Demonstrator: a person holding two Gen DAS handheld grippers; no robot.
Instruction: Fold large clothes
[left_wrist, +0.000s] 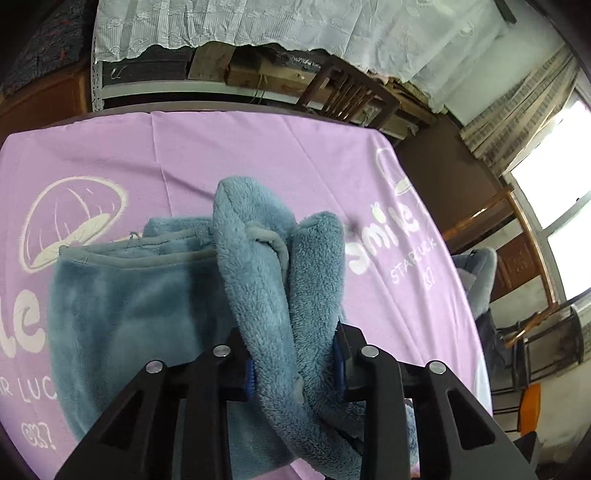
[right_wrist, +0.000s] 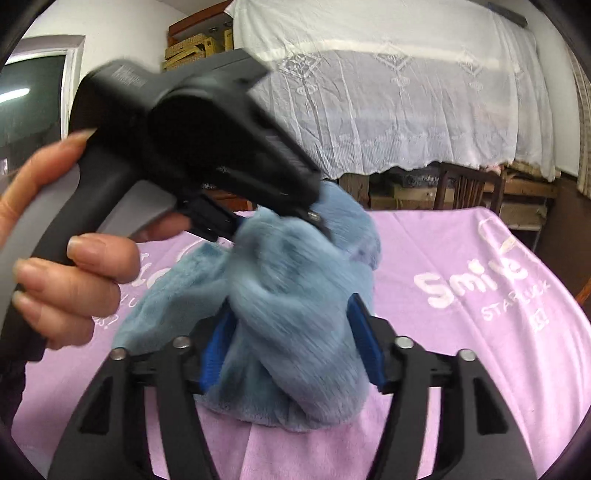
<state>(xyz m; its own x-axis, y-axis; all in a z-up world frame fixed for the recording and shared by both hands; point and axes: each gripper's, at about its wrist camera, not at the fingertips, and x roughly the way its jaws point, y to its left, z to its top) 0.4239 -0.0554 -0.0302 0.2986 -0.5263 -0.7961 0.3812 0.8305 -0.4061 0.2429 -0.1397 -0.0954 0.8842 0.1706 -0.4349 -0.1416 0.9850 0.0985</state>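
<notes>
Both grippers, left and right, have jaws pinching bunched blue fleece over the bench, whose purple cloth reads "Smile", "STAR LUCK".

- Our left gripper points forward and down, its black jaws closed around a thick bunch of blue fleece garment.
- Our right gripper clamps the same fleece between its blue pads.
- Our left hand wraps the left gripper's grey handle, fingers curled, just ahead of the right gripper.
</notes>
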